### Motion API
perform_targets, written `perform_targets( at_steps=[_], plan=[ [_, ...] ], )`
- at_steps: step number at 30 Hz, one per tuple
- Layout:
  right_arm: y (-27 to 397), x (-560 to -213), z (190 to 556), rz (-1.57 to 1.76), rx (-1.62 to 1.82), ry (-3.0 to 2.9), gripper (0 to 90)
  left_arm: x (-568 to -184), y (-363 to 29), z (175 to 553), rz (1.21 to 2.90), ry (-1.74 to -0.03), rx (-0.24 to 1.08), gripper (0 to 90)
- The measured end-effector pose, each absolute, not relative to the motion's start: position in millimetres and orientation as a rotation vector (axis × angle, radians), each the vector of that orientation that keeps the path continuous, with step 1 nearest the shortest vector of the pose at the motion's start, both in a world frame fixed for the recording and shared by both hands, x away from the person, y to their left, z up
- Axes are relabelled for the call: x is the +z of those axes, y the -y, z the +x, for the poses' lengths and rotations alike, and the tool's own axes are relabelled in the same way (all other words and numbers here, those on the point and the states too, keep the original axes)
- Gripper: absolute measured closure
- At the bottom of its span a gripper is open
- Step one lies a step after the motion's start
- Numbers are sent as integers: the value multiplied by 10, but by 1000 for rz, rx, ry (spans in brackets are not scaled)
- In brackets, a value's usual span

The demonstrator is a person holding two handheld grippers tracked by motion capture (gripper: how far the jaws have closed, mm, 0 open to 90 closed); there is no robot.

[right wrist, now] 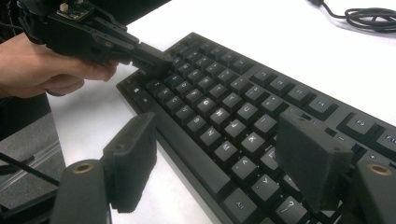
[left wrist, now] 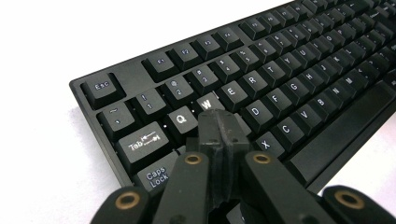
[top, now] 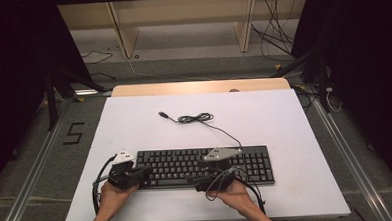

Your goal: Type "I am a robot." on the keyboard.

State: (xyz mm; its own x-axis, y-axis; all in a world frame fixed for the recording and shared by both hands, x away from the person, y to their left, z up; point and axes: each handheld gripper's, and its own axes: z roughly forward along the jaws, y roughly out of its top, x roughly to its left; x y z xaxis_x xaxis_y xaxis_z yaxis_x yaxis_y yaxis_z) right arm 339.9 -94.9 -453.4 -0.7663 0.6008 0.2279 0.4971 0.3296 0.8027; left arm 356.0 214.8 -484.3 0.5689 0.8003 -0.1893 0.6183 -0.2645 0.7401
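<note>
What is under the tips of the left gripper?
The shut left gripper sits over the keyboard, just below the W key. The key directly under its tips is covered, so it cannot be read.

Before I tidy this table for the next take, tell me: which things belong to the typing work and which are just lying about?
In use:
- black full-size keyboard
- left gripper, fingers shut, tip over the keys by W
- right gripper, fingers open over the keys

Lying about:
- the keyboard's black cable, coiled and unplugged on the white tabletop
- light wooden shelf frame behind the table
</note>
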Motion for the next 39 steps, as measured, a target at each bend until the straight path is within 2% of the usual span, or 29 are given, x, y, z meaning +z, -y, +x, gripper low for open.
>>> perform_targets(
  at_steps=[10,14,19,27,32,39],
  plan=[
    [954,-4529,3404,1026,1437,-2457,305,-4756,-2201,3522,1933,-1122,285,825],
    [953,-4532,3409,1026,1439,-2452,305,-4729,-2224,3500,1911,-1114,277,770],
    [953,-4541,3428,1028,1432,-2446,327,-4699,-2241,3471,1883,-1093,252,655],
    [960,-4552,3452,1052,1418,-2431,479,-4661,-2239,3408,1843,-1053,221,473],
    [958,-4564,3470,1056,1411,-2430,627,-4647,-2222,3374,1833,-1029,215,412],
    [918,-4596,3499,1055,1388,-2446,775,-4637,-2193,3339,1820,-1005,213,362]
  ],
)
